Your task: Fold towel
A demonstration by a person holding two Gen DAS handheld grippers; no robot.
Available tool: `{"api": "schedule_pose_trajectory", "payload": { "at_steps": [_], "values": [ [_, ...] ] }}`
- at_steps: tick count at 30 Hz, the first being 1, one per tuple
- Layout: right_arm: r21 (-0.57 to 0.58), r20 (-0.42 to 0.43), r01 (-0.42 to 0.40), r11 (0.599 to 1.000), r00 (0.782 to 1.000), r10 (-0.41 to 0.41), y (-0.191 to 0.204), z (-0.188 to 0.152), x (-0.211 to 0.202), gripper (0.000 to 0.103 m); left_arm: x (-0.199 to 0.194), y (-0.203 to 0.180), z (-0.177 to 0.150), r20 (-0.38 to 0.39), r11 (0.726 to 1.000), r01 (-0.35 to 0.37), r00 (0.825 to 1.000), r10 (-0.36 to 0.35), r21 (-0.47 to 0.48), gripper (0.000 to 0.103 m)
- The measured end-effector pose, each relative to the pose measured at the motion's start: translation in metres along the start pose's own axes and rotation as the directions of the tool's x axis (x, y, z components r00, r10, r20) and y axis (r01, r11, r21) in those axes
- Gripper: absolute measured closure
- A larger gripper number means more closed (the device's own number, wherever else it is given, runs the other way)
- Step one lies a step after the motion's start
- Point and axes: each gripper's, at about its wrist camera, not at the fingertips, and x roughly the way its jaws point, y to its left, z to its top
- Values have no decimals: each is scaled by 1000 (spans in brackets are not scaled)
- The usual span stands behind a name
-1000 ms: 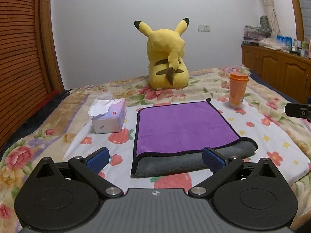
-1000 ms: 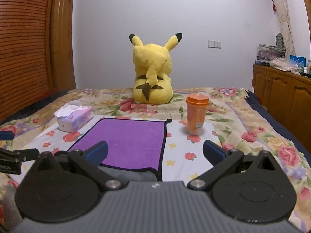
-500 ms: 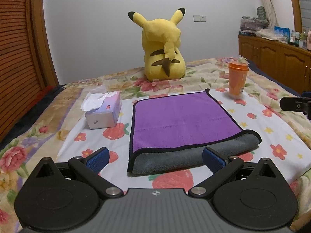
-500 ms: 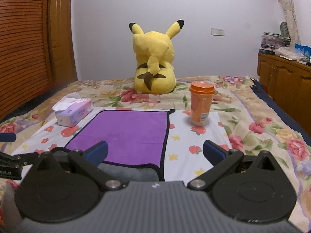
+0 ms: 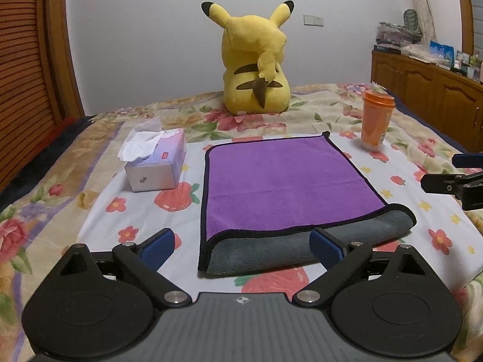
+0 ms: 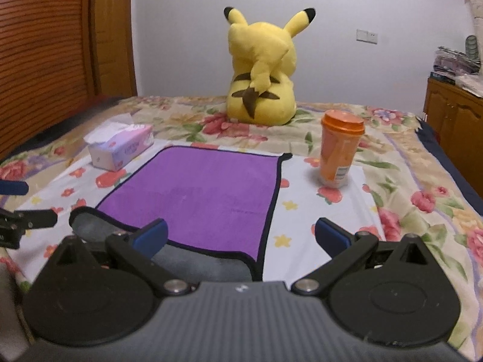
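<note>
Bedspread (image 5: pixel 99 193) — towel's (image 5: pixel 280 181) fold likeliest left-view

Just ahead of the left gripper (image 5: pixel 241 246) the towel (image 5: pixel 280 181) is fluffy matt cloth, purple on top, grey on the turned-under layer, with smooth black edging. It lies on a bed (image 5: pixel 99 208) of soft printed cotton. Left of it the tissue box (image 5: pixel 160 166) is slightly glossy card with crumpled paper on top. Ahead of the right gripper (image 6: pixel 240 235) the cup (image 6: pixel 339 150) is glossy orange plastic. Beyond, the yellow toy (image 6: pixel 262 69) is matt plush. Both grippers are matt black plastic with shiny metal pins.
</note>
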Motion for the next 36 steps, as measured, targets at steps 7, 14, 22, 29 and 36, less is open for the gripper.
{"api": "schedule_pose_trajectory", "payload": {
  "at_steps": [7,14,22,29,36],
  "values": [
    [-14,-63,-33,999,997,32,0,-2,19,0,21,11,5,-48,1000,27,998,-27,4,11],
    [-1,-126,-67,998,990,66,1,-8,32,0,47,20,6,-107,998,63,992,-62,6,15],
    [-5,-164,-69,998,984,67,1,-10,43,0,66,31,5,-159,998,69,985,-67,5,26],
    [-3,-201,-74,997,977,71,-2,-11,57,0,80,40,5,-197,997,78,977,-81,-22,36],
    [36,-250,-88,995,964,94,-7,-14,69,1,89,43,3,-222,995,88,970,-94,-36,40]
  ]
}}
